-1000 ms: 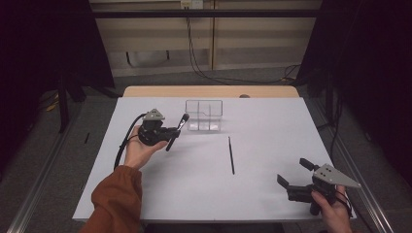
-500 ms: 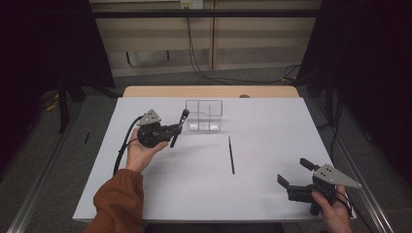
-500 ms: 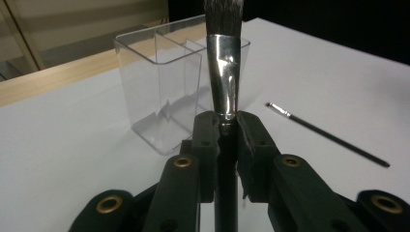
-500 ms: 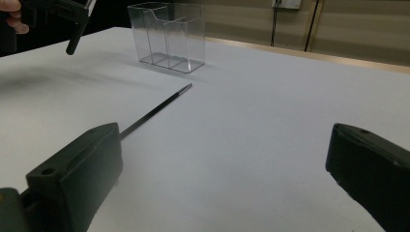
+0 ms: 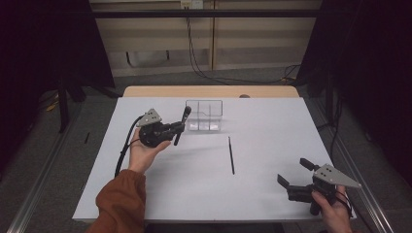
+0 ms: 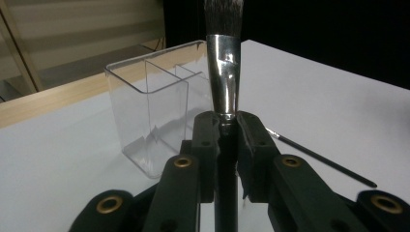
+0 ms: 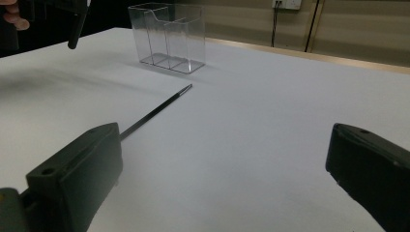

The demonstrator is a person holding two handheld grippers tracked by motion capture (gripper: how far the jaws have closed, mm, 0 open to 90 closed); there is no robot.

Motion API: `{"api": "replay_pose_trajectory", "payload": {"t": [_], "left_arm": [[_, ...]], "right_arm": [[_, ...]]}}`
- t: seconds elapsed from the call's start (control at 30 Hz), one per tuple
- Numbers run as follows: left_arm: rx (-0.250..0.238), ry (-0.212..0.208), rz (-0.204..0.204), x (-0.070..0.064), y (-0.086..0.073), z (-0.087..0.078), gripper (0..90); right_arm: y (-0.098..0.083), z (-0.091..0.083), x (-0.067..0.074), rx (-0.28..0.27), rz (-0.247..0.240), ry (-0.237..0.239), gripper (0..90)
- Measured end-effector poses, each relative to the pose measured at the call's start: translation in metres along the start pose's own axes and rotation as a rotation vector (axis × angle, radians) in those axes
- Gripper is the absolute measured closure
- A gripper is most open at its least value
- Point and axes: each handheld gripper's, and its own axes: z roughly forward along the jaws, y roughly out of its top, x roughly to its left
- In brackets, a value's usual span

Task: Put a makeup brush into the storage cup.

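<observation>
Left claw (image 5: 179, 130) raised above the white tabletop (image 5: 262, 194), its jaws clamped together on the handle of a flat paintbrush (image 5: 181, 124). In the left gripper view the brush (image 6: 225, 87) rises straight out from between the jaws: dark handle pinched between the two pads, silver ferrule just above them, dark bristles running out past the top edge. In the high view the brush sits slightly tilted, bristle end up and away from the person, handle end hanging below the claw, clear of the tabletop. Clear plastic organiser box (image 5: 204, 115), divided into compartments, stands just beyond this claw and a little to its right; in the left gripper view the box (image 6: 154, 111) sits behind and left of the ferrule, not touching it. Brush is outside the box, not over any compartment that I can make out. Right claw (image 5: 297, 173) held low near the tabletop's near right corner, jaws wide apart, nothing between them. A second, thin dark brush (image 5: 231, 154) lies flat on the tabletop, well apart from both claws, roughly between them; in the right gripper view it (image 7: 154, 112) runs from beside the left jaw away toward the box (image 7: 169, 36), tip pointing at it but stopping short.
</observation>
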Motion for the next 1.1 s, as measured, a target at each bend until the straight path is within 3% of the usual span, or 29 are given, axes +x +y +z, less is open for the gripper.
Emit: {"api": "replay_pose_trajectory", "payload": {"t": [0.17,0.3,1.1], "left_arm": [[-0.016,0.003,0.007,-0.004,0.008,0.000,79.1],[-0.028,-0.019,0.016,-0.011,0.013,0.002,79.1],[-0.059,-0.064,0.035,-0.034,0.049,0.047,79.1]], "right_arm": [[0.000,0.000,0.000,-0.006,0.001,-0.002,0.0],[0.001,0.000,0.001,-0.008,0.003,0.000,0.0],[0.000,-0.001,0.000,-0.012,0.007,0.004,0.0]]}}
